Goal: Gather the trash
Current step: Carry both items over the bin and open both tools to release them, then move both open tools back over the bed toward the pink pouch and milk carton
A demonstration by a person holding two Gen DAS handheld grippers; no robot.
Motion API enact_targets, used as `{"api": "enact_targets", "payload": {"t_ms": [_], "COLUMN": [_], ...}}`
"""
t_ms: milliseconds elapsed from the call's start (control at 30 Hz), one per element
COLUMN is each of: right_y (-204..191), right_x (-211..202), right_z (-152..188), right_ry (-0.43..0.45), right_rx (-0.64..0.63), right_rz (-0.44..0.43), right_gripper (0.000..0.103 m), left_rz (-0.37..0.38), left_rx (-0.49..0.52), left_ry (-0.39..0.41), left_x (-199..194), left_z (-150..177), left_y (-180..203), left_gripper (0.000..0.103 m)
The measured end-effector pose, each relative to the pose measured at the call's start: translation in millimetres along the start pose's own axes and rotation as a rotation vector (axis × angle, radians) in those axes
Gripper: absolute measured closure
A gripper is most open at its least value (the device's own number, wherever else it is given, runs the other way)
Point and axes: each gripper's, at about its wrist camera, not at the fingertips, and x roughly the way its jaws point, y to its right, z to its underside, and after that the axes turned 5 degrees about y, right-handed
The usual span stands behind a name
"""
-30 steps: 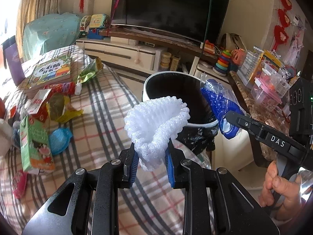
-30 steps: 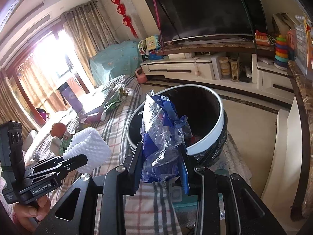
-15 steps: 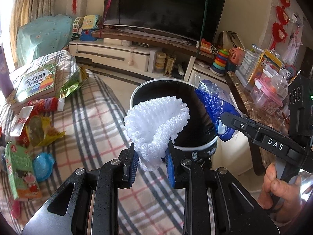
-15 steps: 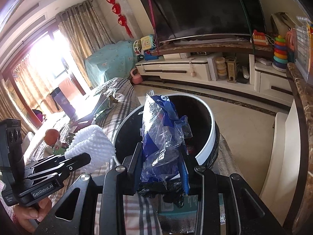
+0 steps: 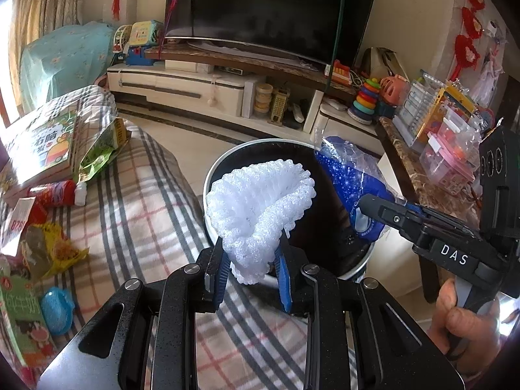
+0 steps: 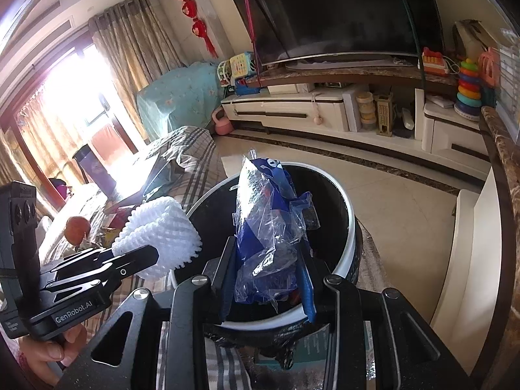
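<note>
In your left wrist view, your left gripper pinches a white foam net over the near rim of the bin, with wrappers lying at left on the plaid cloth. In your right wrist view, your right gripper clamps a blue plastic bag above the bin's black mouth, the net just left of it.

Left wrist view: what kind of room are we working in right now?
Most likely a home living room: a large television on a low media cabinet, children's toys such as a stacking-ring toy, and a curtained window.
</note>
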Motion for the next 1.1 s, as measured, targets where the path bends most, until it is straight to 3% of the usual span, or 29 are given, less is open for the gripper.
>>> {"api": "enact_targets", "payload": {"t_ms": [167, 267, 333, 433, 900, 1100], "right_y": [5, 7, 10, 12, -8, -33], "right_x": [8, 12, 14, 14, -11, -14], "right_z": [-7, -9, -9, -7, 19, 40], "right_ry": [-0.005, -0.008, -0.013, -0.019, 0.014, -0.007], "right_rx": [0.000, 0.000, 0.006, 0.015, 0.051, 0.031], "right_rz": [0.013, 0.020, 0.017, 0.010, -0.048, -0.084], "right_gripper": [0.069, 0.063, 0.053, 0.044, 0.017, 0.015], "left_rz": [0.005, -0.004, -0.017, -0.015, -0.056, -0.088], "left_rx": [-0.002, 0.001, -0.008, -0.029, -0.103, -0.147], "left_ry": [-0.009, -0.015, -0.019, -0.021, -0.003, 0.009], "left_x": [11, 17, 20, 18, -31, -62], "left_z": [-4, -5, -3, 2, 48, 73], "left_y": [2, 2, 0, -5, -39, -63], "left_gripper": [0.078, 0.071, 0.050, 0.038, 0.036, 0.036]}}
